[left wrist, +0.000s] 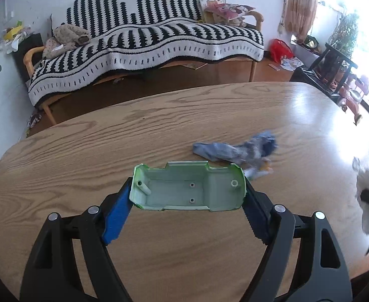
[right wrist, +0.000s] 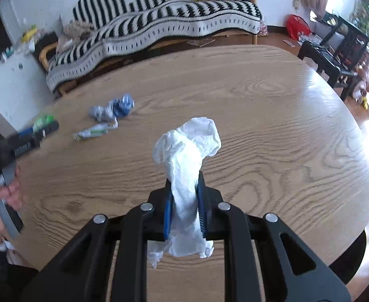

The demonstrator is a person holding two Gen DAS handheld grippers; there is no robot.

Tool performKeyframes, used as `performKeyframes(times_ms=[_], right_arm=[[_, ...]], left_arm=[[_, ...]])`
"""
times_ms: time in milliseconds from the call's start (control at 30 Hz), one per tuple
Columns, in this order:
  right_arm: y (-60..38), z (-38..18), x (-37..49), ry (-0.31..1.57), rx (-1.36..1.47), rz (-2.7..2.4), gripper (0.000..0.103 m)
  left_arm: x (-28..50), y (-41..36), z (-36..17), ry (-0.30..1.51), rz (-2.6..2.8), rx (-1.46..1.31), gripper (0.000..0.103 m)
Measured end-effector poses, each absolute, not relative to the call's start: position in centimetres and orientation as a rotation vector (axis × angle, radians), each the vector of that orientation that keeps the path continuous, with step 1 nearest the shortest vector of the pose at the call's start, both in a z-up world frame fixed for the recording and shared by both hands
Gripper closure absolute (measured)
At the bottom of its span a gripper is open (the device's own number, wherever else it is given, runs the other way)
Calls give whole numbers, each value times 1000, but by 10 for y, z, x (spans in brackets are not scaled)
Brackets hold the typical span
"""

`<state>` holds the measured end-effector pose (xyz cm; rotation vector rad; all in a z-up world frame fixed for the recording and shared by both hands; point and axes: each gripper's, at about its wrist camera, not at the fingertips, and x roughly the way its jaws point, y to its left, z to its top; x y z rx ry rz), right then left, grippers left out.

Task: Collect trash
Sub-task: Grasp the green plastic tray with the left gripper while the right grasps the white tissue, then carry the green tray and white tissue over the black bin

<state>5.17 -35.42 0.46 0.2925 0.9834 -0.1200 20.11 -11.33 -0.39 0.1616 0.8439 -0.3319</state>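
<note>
Striped sofa (left wrist: 144, 37), wood table (left wrist: 83, 151)

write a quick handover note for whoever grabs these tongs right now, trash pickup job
Left tongs: clamped across the ends of a pale green plastic toy-car shell, held above the table.
Right tongs: shut on a crumpled white tissue, also above the table.
Still on the table: a crumpled blue-grey wrapper and, just beside it, a small green-and-white wrapper.
No bin shows in either view, so nothing can be confirmed as binned.
Left to do: drop both held pieces in the trash, then come back for the two wrappers.
</note>
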Motion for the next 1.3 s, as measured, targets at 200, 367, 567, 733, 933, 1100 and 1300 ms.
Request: performKeyframes(times_ms=[200,367,567,733,933,1100,1300], right_arm=[[-403,42,6,921,297,-194,85],[-459,60,-56,887,336,-298,85],[-523,66,-139,859,369,-423,85],[-580,59,-211,846,407,-540,85],[-645,42,-292,828,480,-663,85],[-685,15,-341,835,543,-731,85],[-699,-31,-360,877,604,-742,85]], left_arm=[[146,-160,19,826,-431,182,25],[97,-231,38,816,-570,191,25],[20,-354,57,791,-785,250,25],[-47,-448,50,804,-948,307,25],[-125,-541,24,837,-1105,410,25],[-159,-589,-11,887,-1174,438,25],[-186,-617,-63,983,-1252,503,24]])
